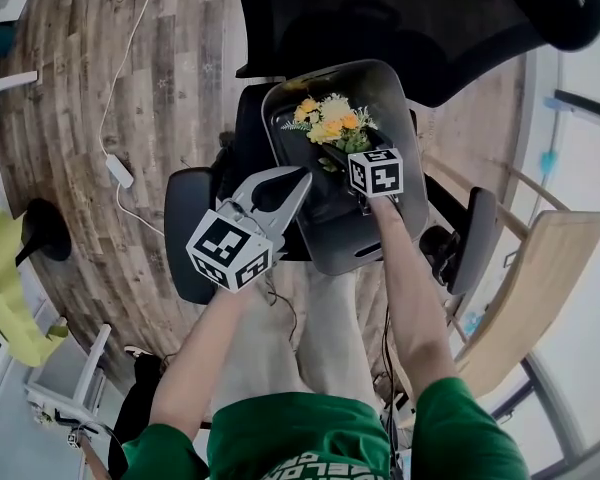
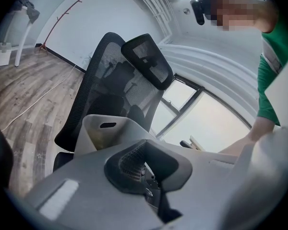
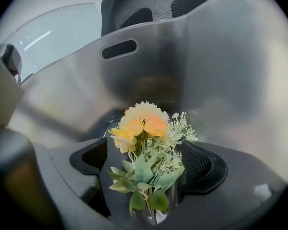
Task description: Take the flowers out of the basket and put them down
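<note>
The left gripper (image 1: pixel 296 180) hangs nearest me, its fingers closed together on nothing, as far as I can make out, with the grey basket (image 1: pixel 352 240) just beyond their tips. The right gripper (image 3: pixel 151 159) points down into the basket, fingers spread wide and not pinching. The flowers (image 3: pixel 145 128) stand between them, blooms past the tips. Behind it all rises a black chair (image 1: pixel 430 18).

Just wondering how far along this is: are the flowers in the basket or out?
In. The flowers sit inside the basket, its grey walls rising behind them; the right gripper has its jaws open around the stems.
</note>
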Demonstrator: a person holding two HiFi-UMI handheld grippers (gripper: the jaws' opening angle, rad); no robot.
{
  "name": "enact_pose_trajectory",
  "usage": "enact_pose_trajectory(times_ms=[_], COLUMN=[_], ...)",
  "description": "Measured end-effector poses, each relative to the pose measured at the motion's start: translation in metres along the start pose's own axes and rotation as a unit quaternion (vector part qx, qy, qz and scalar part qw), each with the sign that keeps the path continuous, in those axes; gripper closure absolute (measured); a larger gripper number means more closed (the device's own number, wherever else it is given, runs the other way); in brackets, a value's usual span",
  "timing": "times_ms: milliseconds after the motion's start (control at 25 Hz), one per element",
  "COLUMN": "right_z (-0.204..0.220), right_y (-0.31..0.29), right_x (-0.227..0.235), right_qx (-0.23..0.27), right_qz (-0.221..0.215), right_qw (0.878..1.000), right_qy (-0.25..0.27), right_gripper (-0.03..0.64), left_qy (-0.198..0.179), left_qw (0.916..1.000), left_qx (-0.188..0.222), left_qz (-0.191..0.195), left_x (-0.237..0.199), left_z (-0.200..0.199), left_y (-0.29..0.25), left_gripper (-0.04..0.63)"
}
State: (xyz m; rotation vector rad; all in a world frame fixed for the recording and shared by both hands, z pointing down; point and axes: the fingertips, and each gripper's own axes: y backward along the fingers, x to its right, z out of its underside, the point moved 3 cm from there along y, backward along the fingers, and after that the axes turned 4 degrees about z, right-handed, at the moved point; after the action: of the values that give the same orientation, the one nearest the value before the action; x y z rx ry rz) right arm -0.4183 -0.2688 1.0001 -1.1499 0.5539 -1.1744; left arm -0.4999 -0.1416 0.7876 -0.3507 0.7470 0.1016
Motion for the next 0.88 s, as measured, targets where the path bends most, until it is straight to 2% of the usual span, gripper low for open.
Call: enact_pose_trajectory(times_ms=[240, 360, 560, 880], right_z=[0.014, 0.022, 0.031, 0.031], right_y=[-0.023, -0.034, -0.046, -0.047], right_x=[0.003, 0.005, 0.006, 0.001], right_qx=[-0.041, -0.059, -0.074, -0.081], right_qz=[-0.008, -0.012, 0.004, 0.007], right_qw=[0.999, 0.998, 0.997, 0.996], right_qy=[0.019, 0.009, 0.01, 0.024], right_gripper=[0.131, 0.141, 0.18, 0.309], left_qy=[0.002, 0.003, 0.007, 0.011], left_qw=[1.0, 1.0, 0.9999, 0.9999], left_qx=[-0.001, -0.003, -0.007, -0.006], left_qz=[-0.001, -0.002, -0.004, -0.009], left_x=[0.002, 0.001, -0.003, -0.007], left_z=[-0.002, -0.001, 0.001, 0.0], left_y=[-0.006, -0.008, -0.006, -0.008], left_gripper=[0.578, 0.578, 0.578, 0.578])
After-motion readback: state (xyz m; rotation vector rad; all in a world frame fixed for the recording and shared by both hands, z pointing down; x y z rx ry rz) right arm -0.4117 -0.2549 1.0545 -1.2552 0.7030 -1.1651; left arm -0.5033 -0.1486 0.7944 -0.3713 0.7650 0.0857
